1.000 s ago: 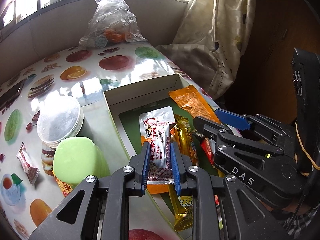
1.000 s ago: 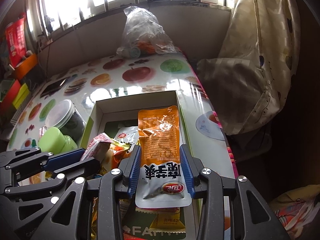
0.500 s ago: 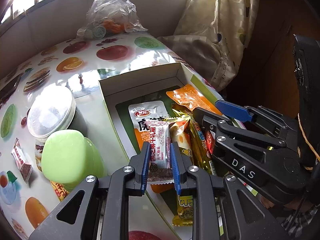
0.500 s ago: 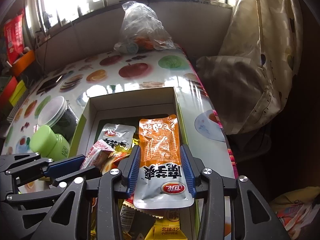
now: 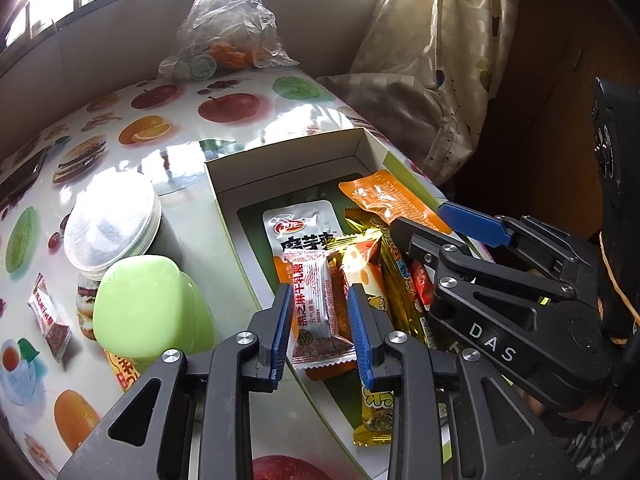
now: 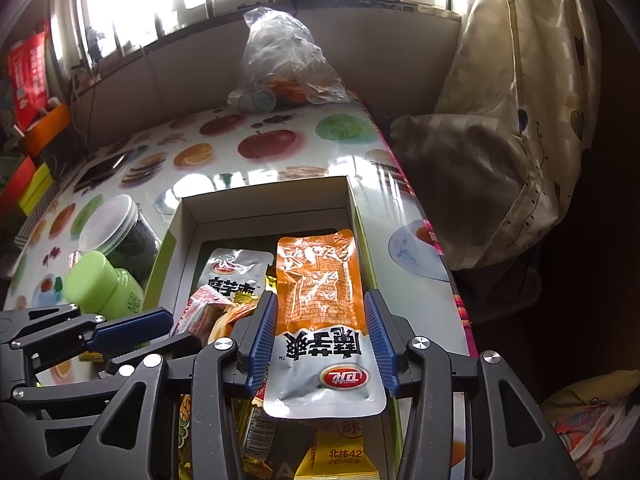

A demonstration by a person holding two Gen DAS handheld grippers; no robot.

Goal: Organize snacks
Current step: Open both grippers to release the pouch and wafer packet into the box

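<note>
- Snacks lie heaped in an open white cardboard box (image 5: 280, 160) on the fruit-print table (image 5: 168, 120)
- Left claw (image 5: 320, 320) hangs over the near end of the box; its blue pads (image 5: 282, 320) are parting, with a small red-and-white candy packet (image 5: 316, 300) between them; a slim gap shows on each side of the packet, so the pads do not press it
- That packet rests on the pile, atop an orange pouch edge, with a silver-and-orange pouch (image 5: 300, 228) at 12 o'clock from it
- Right claw (image 6: 322, 340) sits at the box's right side; its jaws are spreading, and a long orange-and-silver pouch (image 6: 320, 304) lies between them, silver end nearest the camera, orange end pointing to 12 o'clock; a gap shows along both pads
- Inside the box, seen from the left wrist: yellow and gold wrappers (image 5: 392, 280) at 3 o'clock of the candy packet, a yellow packet (image 5: 374, 416) at 5 o'clock
- Outside the box at 9 o'clock stand a green-lidded bottle (image 5: 144, 304) and, behind it, a clear-lidded jar (image 5: 112, 228)
- One loose candy packet (image 5: 48, 320) lies on the table farther toward 9 o'clock
- A clear plastic bag (image 5: 228, 28) sits at the table's far end, at 12 o'clock
</note>
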